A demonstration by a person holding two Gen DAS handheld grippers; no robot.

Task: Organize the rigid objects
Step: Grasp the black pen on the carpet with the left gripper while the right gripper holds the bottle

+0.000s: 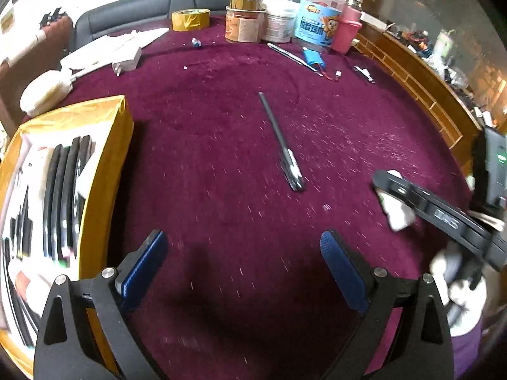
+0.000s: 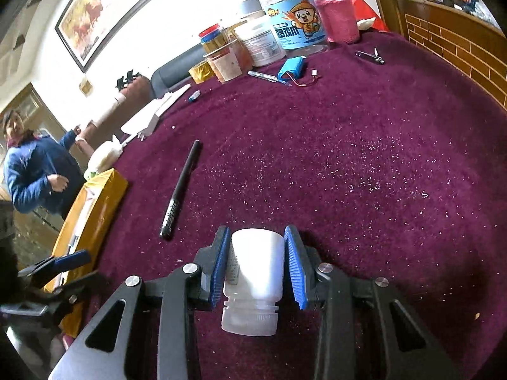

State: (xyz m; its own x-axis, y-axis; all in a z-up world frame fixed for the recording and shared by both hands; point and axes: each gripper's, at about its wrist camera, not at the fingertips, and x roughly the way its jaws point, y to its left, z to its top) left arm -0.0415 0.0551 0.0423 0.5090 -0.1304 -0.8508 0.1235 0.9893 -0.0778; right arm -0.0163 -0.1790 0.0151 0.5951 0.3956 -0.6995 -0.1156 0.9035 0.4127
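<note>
While the left gripper (image 1: 242, 266) hangs wide open and empty, the right gripper's (image 2: 256, 264) fingers clamp a white bottle (image 2: 253, 277) by its body: light, stiff, probably slick plastic.

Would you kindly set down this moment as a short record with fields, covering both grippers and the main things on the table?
surface: purple tablecloth
right gripper: shut on a white bottle, cap toward the camera
left gripper: open, nothing between its fingers
pen: black, lying loose mid-table
yellow box: at the table's left edge, open top, dark items inside
far edge: jars clustered with a tape roll
</note>
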